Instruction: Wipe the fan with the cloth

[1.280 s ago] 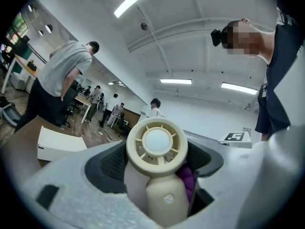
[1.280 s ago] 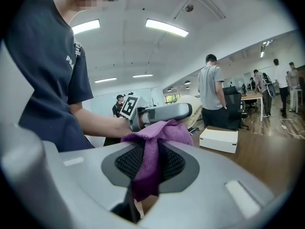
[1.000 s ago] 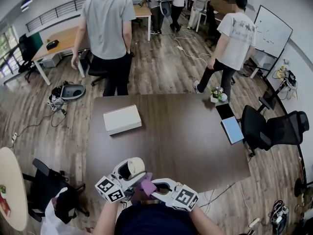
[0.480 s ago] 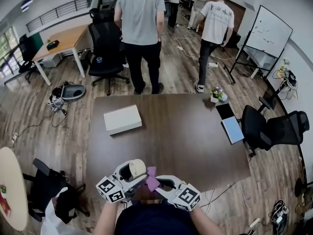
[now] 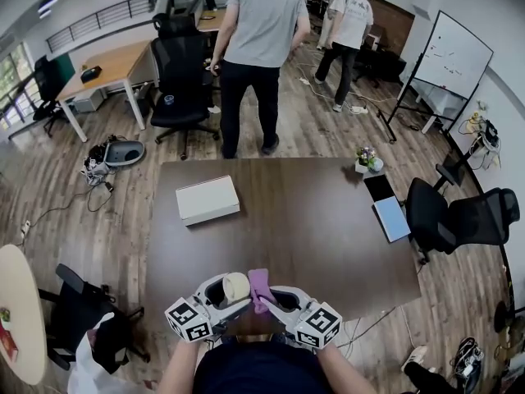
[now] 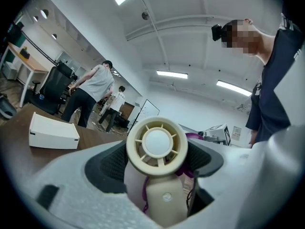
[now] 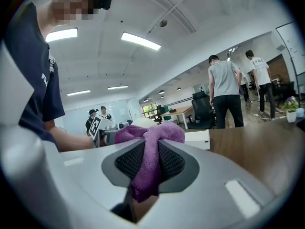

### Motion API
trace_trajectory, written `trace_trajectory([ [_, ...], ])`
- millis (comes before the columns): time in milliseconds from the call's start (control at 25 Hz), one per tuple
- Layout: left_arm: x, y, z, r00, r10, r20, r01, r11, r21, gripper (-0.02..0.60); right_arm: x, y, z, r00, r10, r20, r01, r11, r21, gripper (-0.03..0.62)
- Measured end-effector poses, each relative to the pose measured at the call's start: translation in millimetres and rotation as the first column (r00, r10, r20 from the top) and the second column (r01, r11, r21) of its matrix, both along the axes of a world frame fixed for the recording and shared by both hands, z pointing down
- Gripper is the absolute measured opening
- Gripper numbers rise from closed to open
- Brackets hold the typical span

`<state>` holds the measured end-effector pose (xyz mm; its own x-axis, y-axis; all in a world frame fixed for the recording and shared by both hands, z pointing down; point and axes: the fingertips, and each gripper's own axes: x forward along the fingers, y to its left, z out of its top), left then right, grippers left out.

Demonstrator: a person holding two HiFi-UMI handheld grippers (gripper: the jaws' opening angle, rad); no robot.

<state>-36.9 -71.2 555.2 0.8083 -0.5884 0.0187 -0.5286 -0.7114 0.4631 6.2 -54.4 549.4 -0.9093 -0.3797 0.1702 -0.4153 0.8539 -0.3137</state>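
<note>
Since a second ago the right gripper (image 5: 275, 300) has carried the purple cloth (image 5: 259, 284) up beside the fan (image 5: 236, 286), and the person in the grey shirt (image 5: 262, 39) has stepped right, beyond the table's far edge.

In the head view both grippers sit at the near edge of the dark wooden table (image 5: 312, 228). The left gripper (image 5: 225, 294) holds the small cream fan, with the cloth just to its right; I cannot tell if they touch. A white box (image 5: 207, 199) lies far left on the table. A black slab (image 5: 377, 187), a pale blue one (image 5: 390, 217) and a small potted plant (image 5: 367, 158) line the right edge. A black office chair (image 5: 459, 216) stands just beyond it. The whiteboard (image 5: 453, 52) far right carries marks too small to read.

In the left gripper view the left gripper (image 6: 159, 168) clamps the fan (image 6: 157, 144) just below its round grille. Purple cloth (image 6: 191, 136) peeks out behind, and the white box (image 6: 52, 133) sits to the left.

In the right gripper view the right gripper (image 7: 148, 163) pinches the cloth (image 7: 150, 144), which bulges over the pads and partly hides the white box (image 7: 198, 138). A black-and-white square marker (image 7: 95, 126) shows at left.
</note>
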Motion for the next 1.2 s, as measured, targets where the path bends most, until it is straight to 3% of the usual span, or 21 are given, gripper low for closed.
trace_trajectory([
  [200, 11, 9, 11, 0.996, 0.054, 0.075, -0.055, 0.998, 0.014, 0.374, 7, -10, -8, 0.997, 0.044, 0.059, -0.043, 0.999, -0.025, 0.091],
  [800, 12, 11, 39, 0.989, 0.069, 0.128, -0.065, 0.997, -0.030, 0.374, 8, -11, -8, 0.995, 0.052, 0.083, -0.049, 0.998, -0.039, 0.091],
  [1000, 8, 7, 64, 0.985, 0.062, 0.163, -0.050, 0.996, -0.072, 0.374, 9, -13, 1, 0.997, 0.066, 0.029, -0.066, 0.998, -0.011, 0.091],
  [1200, 7, 4, 96, 0.961, 0.073, 0.268, -0.045, 0.993, -0.110, 0.374, 10, -12, 18, 0.997, 0.059, -0.058, -0.058, 0.998, 0.010, 0.091],
])
